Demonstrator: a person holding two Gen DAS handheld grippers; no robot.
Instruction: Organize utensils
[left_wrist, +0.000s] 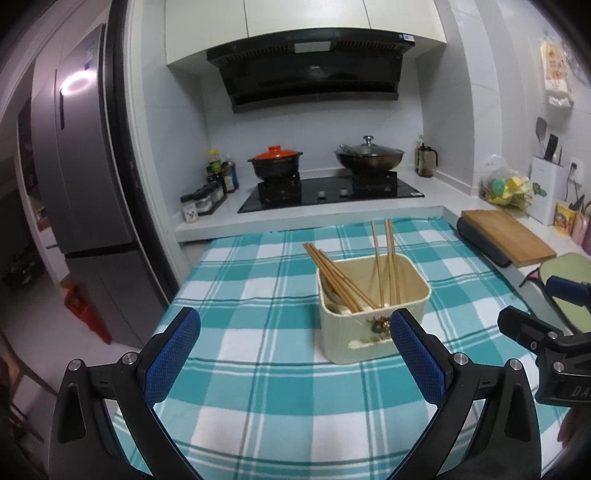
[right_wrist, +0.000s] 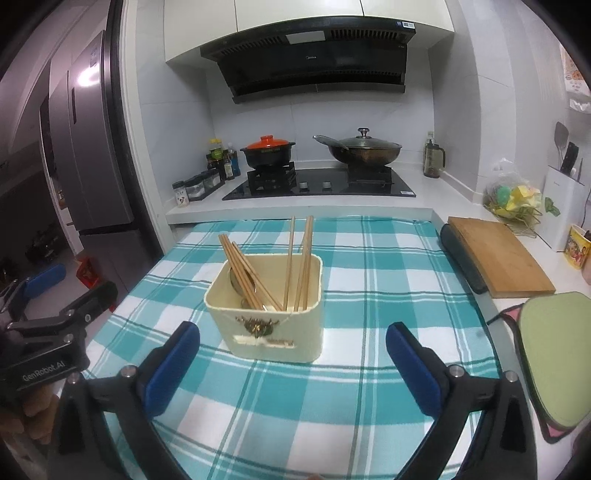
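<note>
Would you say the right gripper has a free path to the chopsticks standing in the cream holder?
Probably yes: the right gripper is open and empty, the cream holder sits straight ahead on the checked cloth, and the chopsticks stick up above its rim, unobstructed.

Dim indoor light, glare on fridge (left_wrist: 75, 83), fisheye-warped dark edges

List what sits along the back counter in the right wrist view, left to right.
Spice jars → sauce bottles → orange-lidded pot → lidded wok → glass jug → bag of colourful items → white knife holder.
</note>
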